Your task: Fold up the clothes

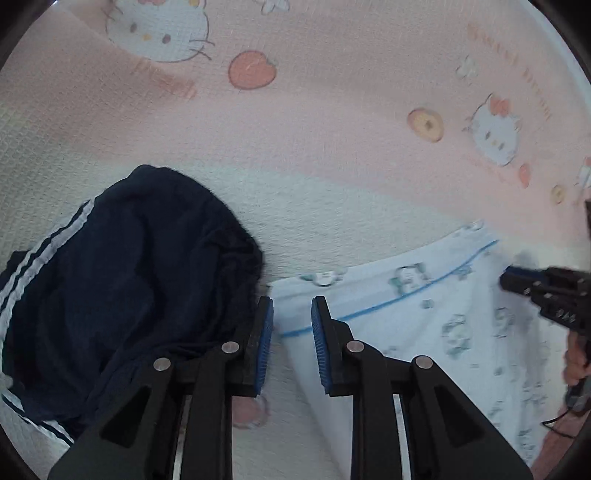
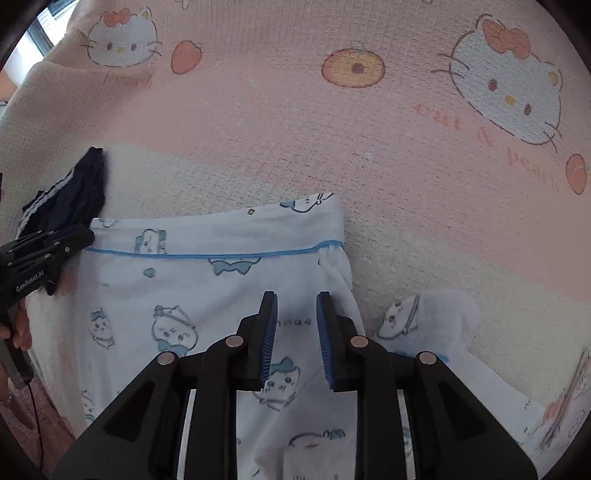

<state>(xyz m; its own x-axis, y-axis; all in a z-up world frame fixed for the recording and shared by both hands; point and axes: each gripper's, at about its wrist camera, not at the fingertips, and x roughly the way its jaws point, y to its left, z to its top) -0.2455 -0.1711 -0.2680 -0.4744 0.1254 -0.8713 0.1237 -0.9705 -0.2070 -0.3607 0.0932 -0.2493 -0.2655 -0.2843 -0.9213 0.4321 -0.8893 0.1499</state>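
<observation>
**A:** What is the surface like?

**B:** A waffle-textured blanket (image 2: pixel 258 122), pink above and cream below, printed with cartoon cat faces, peaches and orange rings. At the top left of the right wrist view a sliver of window (image 2: pixel 44 26) shows past the blanket's edge.

**A:** Where are the clothes?

**B:** White pyjama bottoms (image 2: pixel 207 280) with blue piping and small cartoon animals lie flat on the cream band. A navy garment with white side stripes (image 1: pixel 129 280) sits bunched just beside their corner. Another white printed piece (image 2: pixel 436 325) lies near their other side.

**A:** And the grippers?

**B:** The left gripper (image 1: pixel 291 306) hovers at the pyjamas' corner, jaws narrowly apart, holding nothing. The right gripper (image 2: pixel 295 299) hangs over the pyjama cloth, jaws likewise narrowly apart and empty.

**A:** Any free space?

**B:** The whole pink stretch beyond the waistband is bare blanket.
</observation>
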